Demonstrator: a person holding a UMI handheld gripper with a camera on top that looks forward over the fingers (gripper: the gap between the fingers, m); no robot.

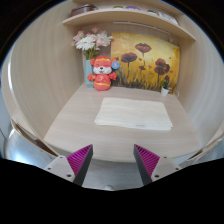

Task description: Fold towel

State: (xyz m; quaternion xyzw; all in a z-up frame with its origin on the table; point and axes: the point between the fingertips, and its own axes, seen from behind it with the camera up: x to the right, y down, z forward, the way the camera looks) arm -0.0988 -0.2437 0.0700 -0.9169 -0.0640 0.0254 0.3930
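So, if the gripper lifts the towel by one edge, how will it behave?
The towel lies flat and thin on the table, so it probably droops rather than staying stiff. It looks light. The gripper is open and short of it; pinching only its top layer seems likely.

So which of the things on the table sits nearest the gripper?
The white towel, lying flat just beyond the open gripper. The red toy figure and the flowers stand farther back, against the wall.
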